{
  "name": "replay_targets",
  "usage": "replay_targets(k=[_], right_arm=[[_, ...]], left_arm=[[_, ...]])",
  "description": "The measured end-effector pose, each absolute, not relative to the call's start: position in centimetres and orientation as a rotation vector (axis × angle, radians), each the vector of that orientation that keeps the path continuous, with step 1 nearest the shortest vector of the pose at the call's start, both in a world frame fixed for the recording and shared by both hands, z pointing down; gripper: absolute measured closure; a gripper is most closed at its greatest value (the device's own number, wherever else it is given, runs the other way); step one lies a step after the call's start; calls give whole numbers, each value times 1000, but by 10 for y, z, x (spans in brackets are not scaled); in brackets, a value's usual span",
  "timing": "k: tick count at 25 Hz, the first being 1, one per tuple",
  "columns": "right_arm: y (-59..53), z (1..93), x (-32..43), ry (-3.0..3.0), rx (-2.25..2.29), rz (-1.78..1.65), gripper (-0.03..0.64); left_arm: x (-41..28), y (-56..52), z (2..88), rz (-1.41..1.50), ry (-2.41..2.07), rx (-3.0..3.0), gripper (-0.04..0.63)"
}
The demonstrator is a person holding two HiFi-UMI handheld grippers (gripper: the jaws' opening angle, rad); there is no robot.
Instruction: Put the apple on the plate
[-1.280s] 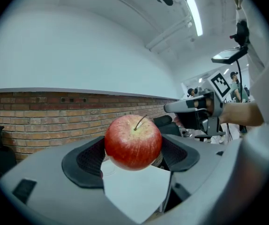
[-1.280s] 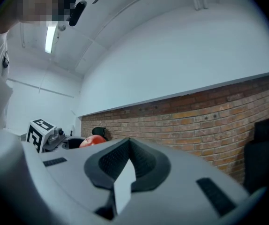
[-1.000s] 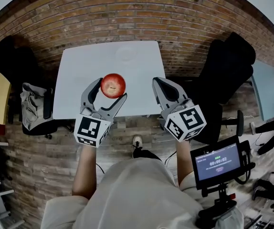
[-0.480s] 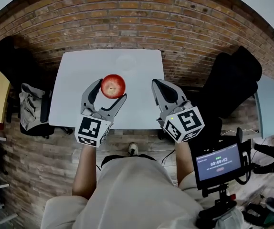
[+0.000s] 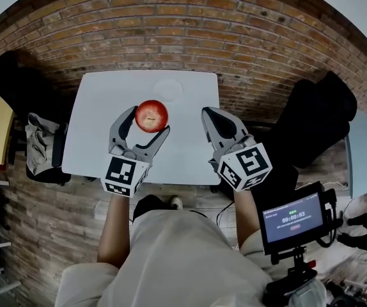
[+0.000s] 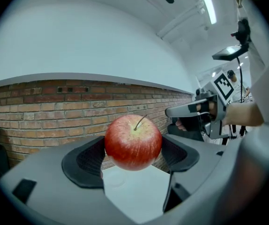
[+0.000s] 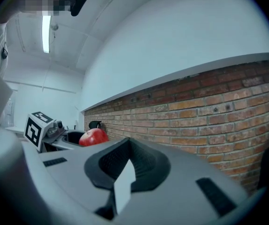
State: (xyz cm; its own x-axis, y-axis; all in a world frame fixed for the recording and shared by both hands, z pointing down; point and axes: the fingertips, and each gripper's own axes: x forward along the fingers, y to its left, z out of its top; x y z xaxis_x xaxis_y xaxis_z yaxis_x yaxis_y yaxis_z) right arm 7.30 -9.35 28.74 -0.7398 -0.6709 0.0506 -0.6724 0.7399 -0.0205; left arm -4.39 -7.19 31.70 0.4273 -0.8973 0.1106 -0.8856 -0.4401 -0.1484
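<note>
Now the left gripper (image 5: 148, 121) grips the apple (image 5: 151, 115) above the desk's (image 5: 94, 139) middle, so it should probably travel level to the pale plate (image 5: 169, 89) near the far edge and lower before releasing, while the right gripper (image 5: 210, 114) hangs clenched, empty.

Apple (image 5: 151, 115): red, with a yellowish patch around the stem. It is upright, stem pointing up. It is clamped between the two jaws of the left tongs (image 5: 148, 121), one pad pressing each side. It is held in the air above the white desk (image 5: 190, 152), at centre frame in the head view.

Plate (image 5: 169, 89): a pale, round outline, barely distinct from the desk top. It lies flat on the desk's far part, above the apple in the frame and apart from it.
</note>
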Motion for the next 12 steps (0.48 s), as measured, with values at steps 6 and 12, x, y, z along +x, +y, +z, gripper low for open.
replay_targets(k=[6, 12], right_arm=[[-113, 295, 75, -2894, 1122, 96, 614], [-134, 309, 70, -2865, 1123, 133, 614]], left_arm=[[-40, -92, 325, -290, 1611, -2607, 213], [-44, -120, 339, -327, 1591, -2641, 213]])
